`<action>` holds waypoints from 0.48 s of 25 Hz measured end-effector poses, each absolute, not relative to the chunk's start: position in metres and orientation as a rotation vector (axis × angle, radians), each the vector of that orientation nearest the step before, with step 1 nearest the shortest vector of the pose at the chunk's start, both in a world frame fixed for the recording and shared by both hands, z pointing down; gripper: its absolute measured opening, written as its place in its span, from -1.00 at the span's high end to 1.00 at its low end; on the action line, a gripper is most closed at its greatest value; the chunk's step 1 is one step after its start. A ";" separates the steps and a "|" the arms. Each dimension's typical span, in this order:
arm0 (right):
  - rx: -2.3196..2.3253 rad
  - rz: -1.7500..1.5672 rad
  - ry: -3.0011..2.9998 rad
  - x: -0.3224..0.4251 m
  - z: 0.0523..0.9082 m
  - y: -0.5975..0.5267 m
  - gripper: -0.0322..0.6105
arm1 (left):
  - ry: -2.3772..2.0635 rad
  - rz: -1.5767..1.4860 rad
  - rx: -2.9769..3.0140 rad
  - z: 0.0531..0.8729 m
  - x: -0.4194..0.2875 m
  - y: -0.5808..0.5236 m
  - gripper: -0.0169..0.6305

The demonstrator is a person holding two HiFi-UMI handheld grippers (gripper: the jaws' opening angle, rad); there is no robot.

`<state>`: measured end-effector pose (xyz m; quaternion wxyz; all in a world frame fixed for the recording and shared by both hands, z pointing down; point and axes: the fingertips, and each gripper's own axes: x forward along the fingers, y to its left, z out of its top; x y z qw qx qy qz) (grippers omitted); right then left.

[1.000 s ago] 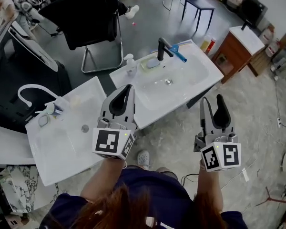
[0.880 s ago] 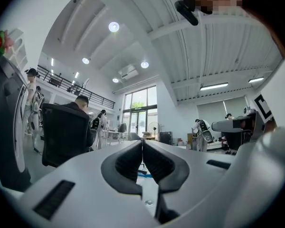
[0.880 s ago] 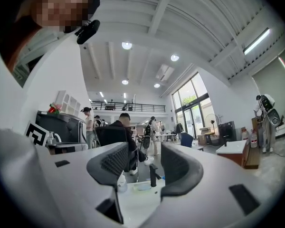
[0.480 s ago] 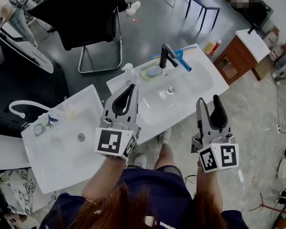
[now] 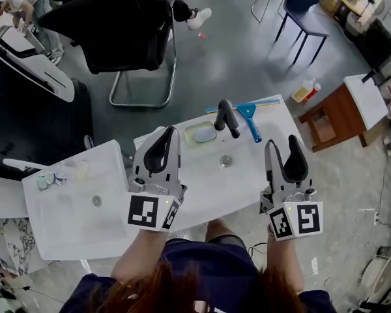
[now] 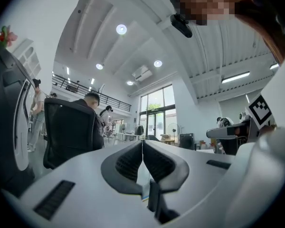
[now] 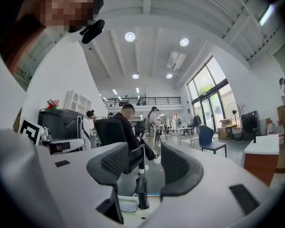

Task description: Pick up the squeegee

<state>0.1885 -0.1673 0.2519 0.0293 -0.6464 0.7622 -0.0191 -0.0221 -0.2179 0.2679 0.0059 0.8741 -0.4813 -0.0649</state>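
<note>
The blue squeegee [image 5: 251, 119] lies on the back rim of the white sink [image 5: 260, 168], its handle pointing toward me, just right of the black faucet [image 5: 227, 117]. My left gripper [image 5: 161, 143] hovers over the sink's left end with its jaws shut and nothing in them; the left gripper view shows the pads meeting [image 6: 142, 144]. My right gripper [image 5: 283, 150] hovers over the sink's right front corner, open and empty. Through its gap [image 7: 143, 158] the faucet [image 7: 141, 191] stands straight ahead. Both grippers are well short of the squeegee.
A pale soap dish [image 5: 202, 133] sits left of the faucet. A second white sink [image 5: 65, 207] stands at the left. Beyond are a black office chair [image 5: 111, 31], a wooden cabinet [image 5: 342, 113], bottles on the floor [image 5: 305, 90] and a blue chair [image 5: 303, 5].
Both grippers have moved forward to the sink with the faucet, which now lies right under them. The jaws stand as before: left shut, right open.
</note>
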 end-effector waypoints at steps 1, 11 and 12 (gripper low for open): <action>-1.981 -0.065 2.366 0.199 0.254 -0.182 0.18 | -1.533 -0.200 2.717 0.270 -0.015 -0.229 0.88; -1.824 -0.121 2.500 0.245 0.275 -0.280 0.18 | -1.714 -0.194 2.568 0.282 0.027 -0.296 0.88; -1.821 -0.136 2.499 0.247 0.278 -0.286 0.18 | -1.719 -0.190 2.560 0.283 0.028 -0.300 0.88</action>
